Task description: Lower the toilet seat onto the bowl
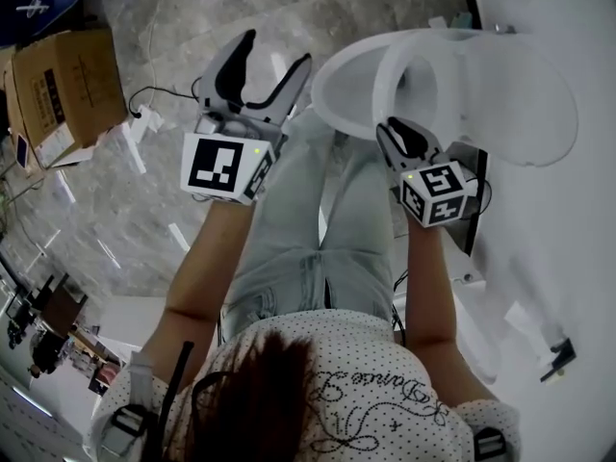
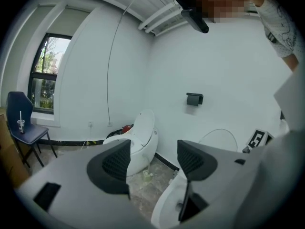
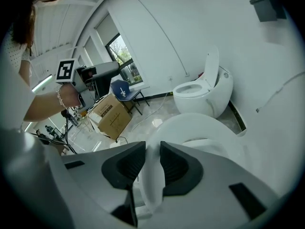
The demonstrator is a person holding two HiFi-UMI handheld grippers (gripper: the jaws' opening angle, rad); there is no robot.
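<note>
Pinching the seat (image 3: 182,124) by its front rim, the right gripper (image 3: 151,147) has its pads drawn close onto the thin white edge, one on each face. In the head view the seat sits at about 1 o'clock, tipped up off the bowl (image 1: 339,92) and neither upright nor down. Its long axis runs roughly from 9 to 3 o'clock. The gripped front rim points toward 9 o'clock and the hinge end lies toward the white wall (image 1: 577,287) at 3 o'clock.

The left gripper (image 1: 277,51) hangs at 11 o'clock over the floor (image 1: 144,210), clear of the bowl. Its fingers are spread wide with nothing between them, and a second toilet (image 2: 138,144) shows beyond the gap.

The hinge is not visible in any view. White seat, lid and wall merge in the head view, so their edges are hard to tell apart. The right gripper's own jaws cover the lower part of the rim, and the left gripper view catches only a cut-off slice of the bowl at 6 o'clock. A box (image 1: 63,89) at 10 o'clock runs off the frame.
</note>
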